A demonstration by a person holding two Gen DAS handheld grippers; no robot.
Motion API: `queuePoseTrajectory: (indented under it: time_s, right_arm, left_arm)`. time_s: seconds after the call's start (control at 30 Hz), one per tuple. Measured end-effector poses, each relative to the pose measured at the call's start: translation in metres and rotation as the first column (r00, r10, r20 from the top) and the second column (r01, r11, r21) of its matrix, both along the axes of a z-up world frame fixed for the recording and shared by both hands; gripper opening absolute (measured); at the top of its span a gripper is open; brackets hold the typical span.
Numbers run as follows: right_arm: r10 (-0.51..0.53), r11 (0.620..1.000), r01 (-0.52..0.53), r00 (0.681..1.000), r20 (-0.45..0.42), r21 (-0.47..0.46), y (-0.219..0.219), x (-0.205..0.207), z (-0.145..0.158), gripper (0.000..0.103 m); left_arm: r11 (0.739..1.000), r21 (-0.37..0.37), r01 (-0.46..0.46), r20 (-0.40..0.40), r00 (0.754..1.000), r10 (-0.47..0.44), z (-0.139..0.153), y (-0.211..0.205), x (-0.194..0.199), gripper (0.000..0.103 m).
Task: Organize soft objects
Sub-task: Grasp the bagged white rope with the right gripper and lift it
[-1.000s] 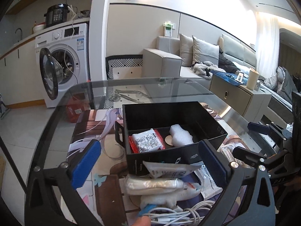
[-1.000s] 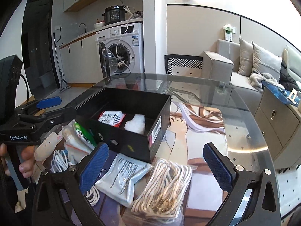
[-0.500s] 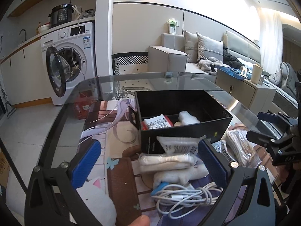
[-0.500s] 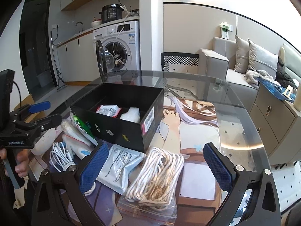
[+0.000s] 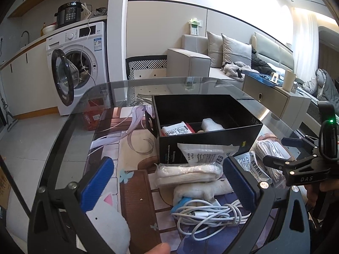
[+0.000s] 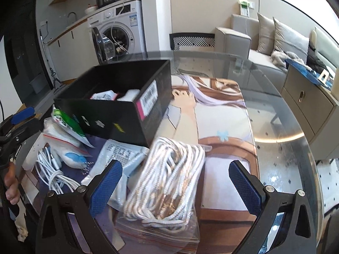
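The black box (image 5: 208, 124) sits mid-worktop with only two things in it: a red-and-white packet (image 5: 177, 129) and a white wad (image 5: 211, 124). Most remains outside, near its front wall: bagged white cloths (image 5: 187, 174), a coiled white cable (image 5: 208, 214), and a bagged rope bundle (image 6: 169, 180) below my right gripper (image 6: 175, 182). Both my left gripper (image 5: 167, 182) and right have jaws apart, holding nothing. I judge the sorting barely begun.

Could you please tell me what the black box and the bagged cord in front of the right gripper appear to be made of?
Black box: likely rigid cardboard, matte black; it has thin flat walls, sharp corners and a stuck-on label.
Bagged cord: seemingly braided textile, white flecked with tan, looped inside a glossy clear plastic zip bag that creases and reflects light.
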State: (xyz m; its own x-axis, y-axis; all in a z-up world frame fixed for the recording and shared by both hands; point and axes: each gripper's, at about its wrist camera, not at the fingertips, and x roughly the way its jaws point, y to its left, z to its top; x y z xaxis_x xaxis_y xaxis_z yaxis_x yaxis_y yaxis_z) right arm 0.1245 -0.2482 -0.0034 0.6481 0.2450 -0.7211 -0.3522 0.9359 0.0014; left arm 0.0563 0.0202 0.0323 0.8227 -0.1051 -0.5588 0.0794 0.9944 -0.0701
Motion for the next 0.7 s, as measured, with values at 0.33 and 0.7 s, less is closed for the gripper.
queuePoseTrajectory:
  time_s: [0.33, 0.7]
  right_arm:
    - [-0.064, 0.998, 0.062, 0.996, -0.057, -0.032, -0.013, 0.014, -0.013, 0.102]
    - [-0.032, 0.997, 0.027, 0.996, -0.084, -0.070, -0.005, 0.011, -0.019, 0.101]
  left_arm:
    - [1.000, 0.006, 0.003, -0.008, 1.000, -0.003, -0.002, -0.002, 0.001, 0.103]
    - [1.000, 0.008, 0.016, -0.019, 1.000, -0.016, -0.005, -0.004, 0.002, 0.103]
